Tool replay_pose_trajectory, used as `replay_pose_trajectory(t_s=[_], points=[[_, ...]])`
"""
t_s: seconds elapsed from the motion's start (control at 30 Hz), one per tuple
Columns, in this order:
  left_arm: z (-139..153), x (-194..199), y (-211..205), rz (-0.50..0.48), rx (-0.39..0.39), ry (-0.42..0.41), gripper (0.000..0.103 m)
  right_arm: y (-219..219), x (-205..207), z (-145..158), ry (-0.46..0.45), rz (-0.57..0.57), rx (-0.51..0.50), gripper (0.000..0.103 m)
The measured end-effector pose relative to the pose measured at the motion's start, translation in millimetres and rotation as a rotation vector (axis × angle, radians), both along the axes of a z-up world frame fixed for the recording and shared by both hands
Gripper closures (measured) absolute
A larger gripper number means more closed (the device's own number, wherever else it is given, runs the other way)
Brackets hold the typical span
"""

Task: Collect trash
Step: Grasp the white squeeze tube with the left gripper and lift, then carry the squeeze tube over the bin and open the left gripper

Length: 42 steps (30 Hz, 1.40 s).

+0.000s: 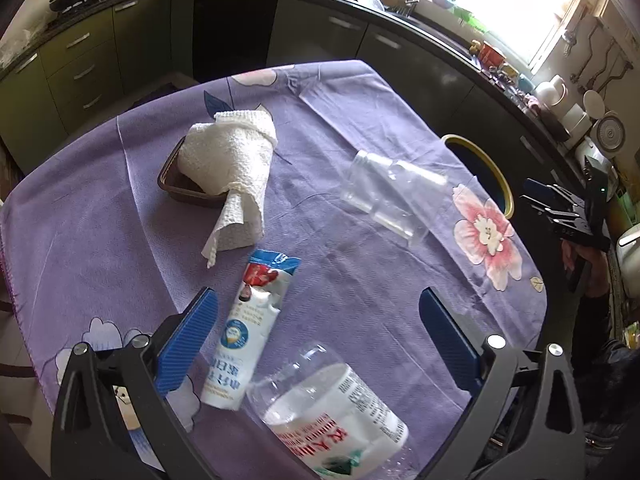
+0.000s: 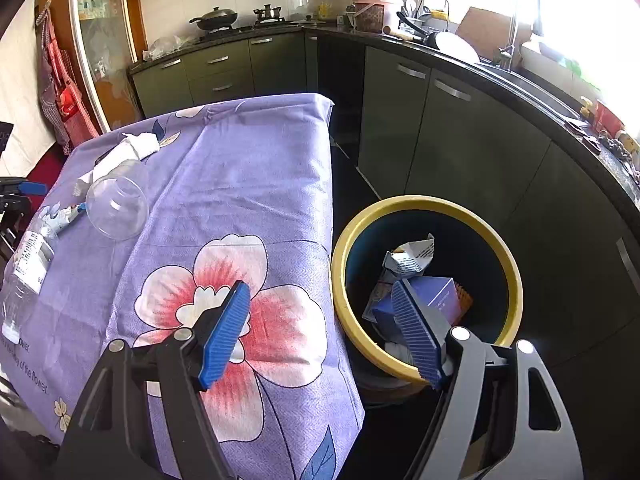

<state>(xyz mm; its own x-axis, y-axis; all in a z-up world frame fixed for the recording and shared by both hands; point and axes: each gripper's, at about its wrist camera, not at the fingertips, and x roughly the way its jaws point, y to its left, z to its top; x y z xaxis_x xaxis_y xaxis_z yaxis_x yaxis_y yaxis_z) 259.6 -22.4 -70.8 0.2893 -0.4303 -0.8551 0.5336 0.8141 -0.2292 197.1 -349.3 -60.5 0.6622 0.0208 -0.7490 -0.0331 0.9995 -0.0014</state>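
Left wrist view: the left gripper stands wide and empty above the purple table, with a pouch and a bottle lying between its jaws, a clear cup farther right and a paper towel far left. Right wrist view: the right gripper is wide and empty at the table's right edge, beside the bin, which holds a box and paper. Risk: closing now could catch pouch and bottle together, and the round bottle may roll or slip out.
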Motion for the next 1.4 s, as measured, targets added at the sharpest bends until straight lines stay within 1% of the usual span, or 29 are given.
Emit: replay_pose_trajectory(t_s=[0.07, 0.13, 0.23, 0.27, 0.3, 0.37, 0.43, 0.53, 0.57, 0.6, 0.67, 0.8, 0.9, 1.0, 1.27, 1.4], points=[[-11.5, 13.1, -1.4, -0.003, 0.025, 0.049, 0.007, 0.4, 1.8, -1.0, 0.006, -0.002, -0.001, 0.030], [-21.2, 20.6, -3.3, -0.009, 0.053, 0.079, 0.008, 1.2, 3.4, -1.3, 0.007, -0.005, -0.004, 0.030], [-30.0, 27.7, -5.8, -0.017, 0.071, 0.112, 0.011, 2.1, 7.3, -1.7, 0.009, -0.004, -0.002, 0.030], [-32.4, 28.9, -6.7, -0.021, 0.076, 0.124, 0.014, 2.6, 8.7, -2.4, 0.010, -0.003, -0.002, 0.030], [-34.9, 29.7, -8.2, -0.028, 0.085, 0.134, 0.021, 3.6, 10.2, -3.1, 0.013, -0.001, -0.004, 0.030], [-41.2, 31.9, -11.1, -0.036, 0.111, 0.153, 0.028, 6.0, 13.2, -4.6, 0.018, 0.006, -0.003, 0.030], [-46.0, 33.8, -12.5, -0.038, 0.126, 0.165, 0.031, 9.3, 15.3, -5.8, 0.020, 0.015, -0.001, 0.030], [-51.6, 35.8, -13.7, -0.042, 0.147, 0.179, 0.042, 13.4, 16.9, -6.1, 0.021, 0.027, 0.000, 0.030], [-50.6, 35.4, -13.9, -0.044, 0.154, 0.169, 0.045, 14.4, 17.1, -6.0, 0.021, 0.030, -0.001, 0.030], [-50.3, 35.3, -14.5, -0.046, 0.164, 0.166, 0.053, 15.1, 17.6, -6.0, 0.022, 0.033, -0.001, 0.030], [-49.2, 36.5, -13.2, -0.033, 0.179, 0.162, 0.064, 15.1, 17.5, -5.4, 0.026, 0.037, 0.008, 0.030], [-48.1, 38.5, -8.9, -0.024, 0.186, 0.163, 0.071, 14.1, 16.2, -3.0, 0.022, 0.035, 0.013, 0.030], [-46.4, 38.8, -7.0, -0.019, 0.184, 0.152, 0.073, 13.4, 14.3, -1.3, 0.018, 0.032, 0.015, 0.030], [-36.3, 39.3, -4.2, -0.012, 0.175, 0.115, 0.073, 12.3, 12.2, 1.0, 0.012, 0.029, 0.017, 0.030], [10.2, 35.8, 0.9, 0.005, 0.154, 0.012, 0.073, 9.4, 2.5, 6.1, -0.009, 0.027, 0.028, 0.030], [36.1, 23.9, -10.1, -0.014, 0.144, -0.030, 0.073, 4.8, -2.6, 7.6, -0.023, 0.024, 0.037, 0.030]])
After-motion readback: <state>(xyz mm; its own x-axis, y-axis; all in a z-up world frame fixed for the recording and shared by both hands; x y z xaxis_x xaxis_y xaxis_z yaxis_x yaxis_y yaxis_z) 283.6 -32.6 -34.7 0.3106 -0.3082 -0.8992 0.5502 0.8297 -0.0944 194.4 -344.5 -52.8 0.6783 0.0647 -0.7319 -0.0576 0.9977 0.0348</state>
